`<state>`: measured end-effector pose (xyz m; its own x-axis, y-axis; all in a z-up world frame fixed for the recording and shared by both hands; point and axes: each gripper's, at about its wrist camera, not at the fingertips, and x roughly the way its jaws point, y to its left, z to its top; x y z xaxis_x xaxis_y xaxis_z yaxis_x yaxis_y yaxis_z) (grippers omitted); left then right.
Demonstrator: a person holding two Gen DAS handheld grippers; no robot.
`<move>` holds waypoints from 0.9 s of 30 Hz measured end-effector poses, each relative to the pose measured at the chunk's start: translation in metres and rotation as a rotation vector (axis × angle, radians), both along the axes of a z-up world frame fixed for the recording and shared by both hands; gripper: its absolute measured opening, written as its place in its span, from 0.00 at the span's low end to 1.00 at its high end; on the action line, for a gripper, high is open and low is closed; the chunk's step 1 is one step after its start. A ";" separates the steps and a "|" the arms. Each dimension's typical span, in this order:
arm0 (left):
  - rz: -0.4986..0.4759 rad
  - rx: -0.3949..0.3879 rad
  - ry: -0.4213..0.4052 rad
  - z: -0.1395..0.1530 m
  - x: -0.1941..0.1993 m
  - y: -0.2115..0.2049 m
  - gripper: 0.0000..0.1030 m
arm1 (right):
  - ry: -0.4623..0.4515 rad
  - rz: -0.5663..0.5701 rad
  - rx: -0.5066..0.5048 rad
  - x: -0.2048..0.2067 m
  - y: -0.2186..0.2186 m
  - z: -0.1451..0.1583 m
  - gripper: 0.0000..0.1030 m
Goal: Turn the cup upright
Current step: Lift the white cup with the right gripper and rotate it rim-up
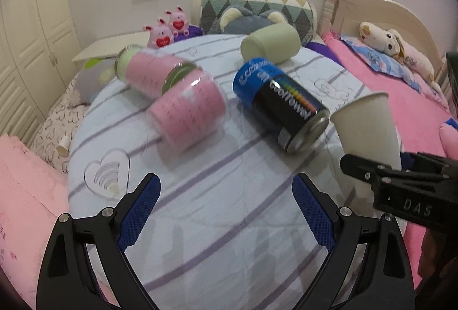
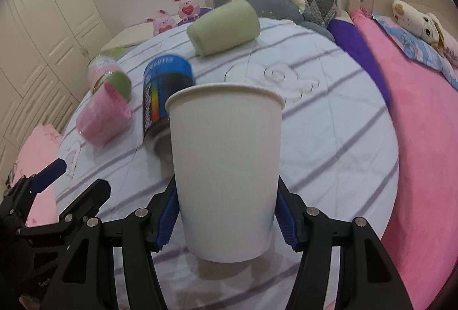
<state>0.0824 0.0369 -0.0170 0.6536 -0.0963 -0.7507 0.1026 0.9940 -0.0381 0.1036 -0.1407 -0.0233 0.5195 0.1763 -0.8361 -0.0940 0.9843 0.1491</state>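
Observation:
A white paper cup (image 2: 226, 166) stands mouth up between the blue pads of my right gripper (image 2: 226, 212), which is shut on its lower half, its base just above or on the striped cloth. In the left wrist view the cup (image 1: 369, 126) is at the right, held by the black right gripper (image 1: 369, 166). My left gripper (image 1: 226, 201) is open and empty above the cloth, to the cup's left.
A round table with a white and purple striped cloth (image 1: 217, 224) carries a lying blue and black can (image 1: 283, 106), two pink wrapped cylinders (image 1: 186, 115), (image 1: 148, 75) and a green roll (image 1: 270, 42). A pink bed (image 2: 423, 138) lies right, wardrobes (image 1: 31, 32) left.

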 end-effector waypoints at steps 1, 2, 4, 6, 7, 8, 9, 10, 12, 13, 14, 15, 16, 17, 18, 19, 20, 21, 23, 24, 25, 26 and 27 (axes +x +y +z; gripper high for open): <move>-0.004 -0.004 0.001 -0.001 -0.003 0.002 0.92 | 0.003 -0.004 0.001 -0.003 0.001 -0.001 0.60; -0.005 -0.005 0.000 -0.002 -0.005 0.004 0.92 | 0.005 -0.007 0.007 -0.008 0.003 -0.003 0.60; -0.009 -0.007 -0.004 -0.003 -0.009 0.009 0.92 | 0.006 -0.017 0.017 -0.015 0.007 -0.005 0.60; -0.016 -0.014 -0.001 -0.004 -0.010 0.014 0.92 | 0.004 -0.027 0.024 -0.021 0.011 -0.006 0.60; -0.017 -0.018 0.000 -0.005 -0.011 0.017 0.92 | 0.003 -0.032 0.027 -0.023 0.014 -0.007 0.60; -0.016 -0.020 0.001 -0.006 -0.011 0.020 0.92 | 0.002 -0.039 0.027 -0.025 0.017 -0.007 0.60; -0.015 -0.023 0.004 -0.006 -0.011 0.023 0.92 | 0.001 -0.047 0.026 -0.028 0.019 -0.008 0.60; -0.016 -0.030 0.007 -0.007 -0.011 0.028 0.92 | 0.003 -0.056 0.032 -0.029 0.022 -0.008 0.60; -0.022 -0.042 0.012 -0.008 -0.012 0.034 0.92 | -0.002 -0.073 0.043 -0.034 0.026 -0.008 0.60; -0.026 -0.043 0.012 -0.008 -0.012 0.038 0.92 | -0.003 -0.078 0.045 -0.037 0.029 -0.009 0.60; -0.027 -0.041 0.011 -0.008 -0.012 0.040 0.92 | 0.001 -0.081 0.046 -0.038 0.032 -0.010 0.60; -0.026 -0.039 0.010 -0.009 -0.012 0.043 0.92 | 0.004 -0.083 0.045 -0.039 0.034 -0.011 0.60; -0.026 -0.037 0.012 -0.009 -0.012 0.046 0.92 | 0.004 -0.085 0.044 -0.041 0.037 -0.011 0.60; -0.029 -0.039 0.014 -0.010 -0.011 0.049 0.92 | 0.004 -0.088 0.047 -0.042 0.040 -0.012 0.60; -0.030 -0.042 0.015 -0.010 -0.011 0.051 0.92 | 0.007 -0.091 0.049 -0.042 0.042 -0.014 0.60; -0.030 -0.045 0.018 -0.011 -0.011 0.053 0.92 | 0.015 -0.093 0.048 -0.043 0.044 -0.015 0.60; -0.030 -0.046 0.021 -0.011 -0.010 0.054 0.92 | 0.030 -0.091 0.041 -0.043 0.047 -0.018 0.60; -0.030 -0.047 0.024 -0.012 -0.009 0.055 0.92 | 0.038 -0.090 0.035 -0.042 0.049 -0.019 0.61; -0.022 -0.047 0.023 -0.012 -0.010 0.059 0.92 | 0.038 -0.112 0.003 -0.044 0.051 -0.020 0.72; -0.019 -0.047 0.022 -0.012 -0.010 0.059 0.92 | 0.029 -0.125 -0.015 -0.047 0.051 -0.020 0.75; -0.015 -0.048 0.022 -0.012 -0.011 0.061 0.92 | 0.014 -0.130 -0.029 -0.049 0.052 -0.019 0.77; -0.010 -0.051 0.024 -0.012 -0.011 0.062 0.92 | 0.009 -0.125 -0.025 -0.052 0.052 -0.018 0.77; -0.008 -0.053 0.025 -0.012 -0.011 0.062 0.92 | 0.008 -0.120 -0.014 -0.053 0.052 -0.018 0.77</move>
<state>0.0713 0.0992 -0.0286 0.6335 -0.1419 -0.7606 0.1092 0.9896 -0.0937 0.0501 -0.0882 -0.0408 0.5290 0.1015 -0.8425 0.0260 0.9904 0.1356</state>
